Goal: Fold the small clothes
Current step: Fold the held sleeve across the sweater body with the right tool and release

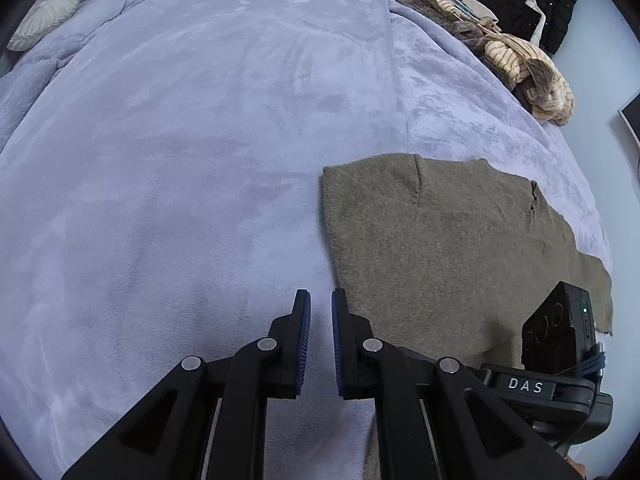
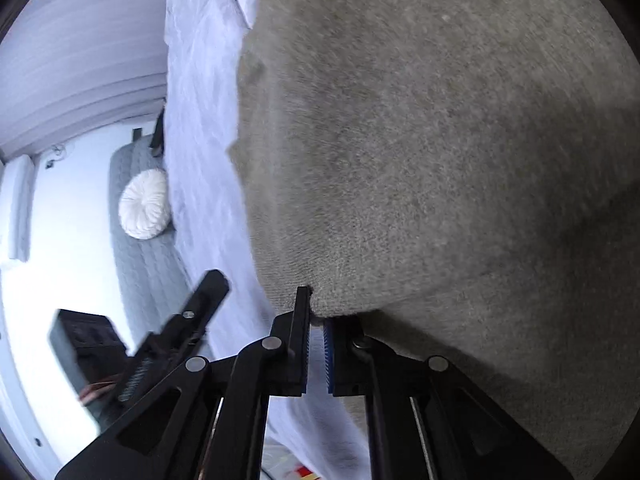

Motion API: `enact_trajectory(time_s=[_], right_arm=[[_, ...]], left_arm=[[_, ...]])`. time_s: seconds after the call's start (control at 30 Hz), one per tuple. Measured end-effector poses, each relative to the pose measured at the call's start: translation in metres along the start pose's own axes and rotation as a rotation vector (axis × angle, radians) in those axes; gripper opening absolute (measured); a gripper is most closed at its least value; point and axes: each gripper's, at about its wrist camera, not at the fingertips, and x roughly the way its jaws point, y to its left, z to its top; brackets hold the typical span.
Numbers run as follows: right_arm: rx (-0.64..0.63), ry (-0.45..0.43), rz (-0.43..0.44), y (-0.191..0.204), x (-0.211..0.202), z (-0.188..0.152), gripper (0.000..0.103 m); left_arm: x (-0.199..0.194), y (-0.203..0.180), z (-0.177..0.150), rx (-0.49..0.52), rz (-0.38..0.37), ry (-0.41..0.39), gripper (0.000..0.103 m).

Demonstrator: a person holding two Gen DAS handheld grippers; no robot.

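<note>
An olive knit garment (image 1: 440,240) lies flat on the lavender blanket (image 1: 180,140) at the right of the left wrist view. My left gripper (image 1: 321,300) hovers just off the garment's left edge, shut, with nothing between its pads. The right gripper's black body (image 1: 560,332) shows over the garment's near right corner. In the right wrist view my right gripper (image 2: 318,308) is shut on the garment's edge. The lifted olive garment (image 2: 440,160) fills most of that view. One of the left gripper's fingers (image 2: 208,288) shows blurred to the left.
A pile of striped beige clothes (image 1: 520,64) lies along the bed's far right edge, with a black garment (image 1: 548,8) hanging behind it. A round white cushion (image 2: 144,204) rests on a grey quilted pad beside the blanket (image 2: 200,120). A dark box (image 2: 84,340) stands low on the left.
</note>
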Motion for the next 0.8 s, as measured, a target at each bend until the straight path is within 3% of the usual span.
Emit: enact_trajectory(time_s=[0.07,0.13,0.17,0.27,0.37,0.5,0.57,0.63,0.67,0.7,0.77,0.8], right_arm=[[0.007,0.022,0.003,0.002,-0.004,0.001,0.011],[-0.066,0.033,-0.042,0.01,-0.02,0.002,0.023],[-0.118,0.014,-0.074,0.016,-0.033,0.004,0.029],[-0.203,-0.117,-0.187,0.014,-0.095,0.017,0.031],[-0.117,-0.303,-0.302,-0.012,-0.158,0.043,0.031],[0.079,-0.455,-0.298,-0.047,-0.204,0.074,0.038],[0.131,-0.477,-0.241,-0.059,-0.21,0.086,0.038],[0.112,-0.478,-0.235,-0.052,-0.209,0.095,0.015],[0.078,-0.477,-0.262,-0.041,-0.204,0.097,0.008],[0.047,-0.475,-0.312,-0.035,-0.203,0.099,0.008],[0.027,-0.46,-0.413,-0.032,-0.198,0.099,0.008],[0.039,-0.454,-0.429,-0.033,-0.196,0.099,0.008]], left_arm=[[0.003,-0.013,-0.004,0.017,-0.02,0.003,0.011],[0.009,-0.026,-0.008,0.046,-0.016,0.009,0.011],[0.013,-0.033,-0.011,0.065,-0.007,0.014,0.011],[0.031,-0.043,-0.017,0.095,0.058,0.033,0.011],[0.037,-0.04,-0.019,0.06,0.062,0.033,0.011],[0.039,-0.041,-0.018,0.054,0.077,0.036,0.011],[0.04,-0.045,-0.017,0.072,0.099,0.037,0.011],[0.041,-0.047,-0.017,0.08,0.112,0.036,0.011],[0.042,-0.048,-0.017,0.082,0.117,0.036,0.012],[0.043,-0.048,-0.017,0.084,0.123,0.037,0.014],[0.044,-0.048,-0.015,0.082,0.16,0.036,0.033],[0.042,-0.046,-0.013,0.073,0.17,0.036,0.035]])
